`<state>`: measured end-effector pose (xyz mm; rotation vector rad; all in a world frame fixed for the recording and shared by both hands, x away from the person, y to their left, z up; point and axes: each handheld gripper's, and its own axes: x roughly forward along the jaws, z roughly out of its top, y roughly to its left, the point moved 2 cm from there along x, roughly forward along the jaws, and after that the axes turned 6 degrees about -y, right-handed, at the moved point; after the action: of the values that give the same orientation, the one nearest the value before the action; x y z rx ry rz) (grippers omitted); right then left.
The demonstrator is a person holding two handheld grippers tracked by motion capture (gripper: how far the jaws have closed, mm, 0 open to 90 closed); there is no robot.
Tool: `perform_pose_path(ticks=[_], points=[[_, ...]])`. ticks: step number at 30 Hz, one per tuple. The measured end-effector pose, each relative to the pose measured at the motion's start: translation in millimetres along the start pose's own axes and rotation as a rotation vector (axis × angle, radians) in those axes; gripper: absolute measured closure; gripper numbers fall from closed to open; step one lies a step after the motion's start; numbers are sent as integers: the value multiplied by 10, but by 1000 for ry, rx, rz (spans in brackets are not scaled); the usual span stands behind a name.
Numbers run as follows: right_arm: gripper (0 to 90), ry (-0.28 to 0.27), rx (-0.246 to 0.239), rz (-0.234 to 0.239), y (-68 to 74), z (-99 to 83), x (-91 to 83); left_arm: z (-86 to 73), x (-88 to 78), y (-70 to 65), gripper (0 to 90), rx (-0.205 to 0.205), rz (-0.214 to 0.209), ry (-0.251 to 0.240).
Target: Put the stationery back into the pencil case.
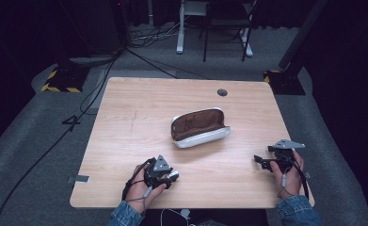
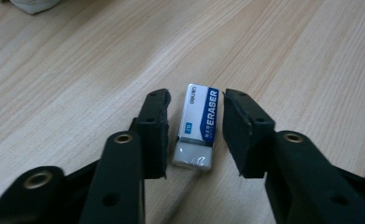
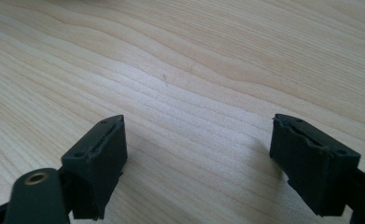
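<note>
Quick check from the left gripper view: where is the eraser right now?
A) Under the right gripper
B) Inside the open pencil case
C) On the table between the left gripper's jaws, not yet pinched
C: the eraser lies on the table with a gap to each pad of the left gripper.

The high view looks forward and down from above the tabletop's [image 1: 125, 108] near edge. Each gripper view sits low, close over the same wood, looking along its own jaws.

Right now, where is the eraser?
The eraser lies on the table, between the left hand-held gripper jaws, near the front edge, left of the open case.
</note>
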<state>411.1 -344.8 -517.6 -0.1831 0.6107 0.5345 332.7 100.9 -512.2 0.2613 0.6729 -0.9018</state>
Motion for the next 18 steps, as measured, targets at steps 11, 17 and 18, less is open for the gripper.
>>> perform_pose_path(ticks=[11,17,18], points=[[192,1,-2,1,0,0,-1,3,3,-28,723,42,20,5],[193,1,0,1,0,0,-1,6,-2,-21,724,28,4,7],[193,1,5,-2,2,0,0,8,-6,-21,724,24,1,4]])
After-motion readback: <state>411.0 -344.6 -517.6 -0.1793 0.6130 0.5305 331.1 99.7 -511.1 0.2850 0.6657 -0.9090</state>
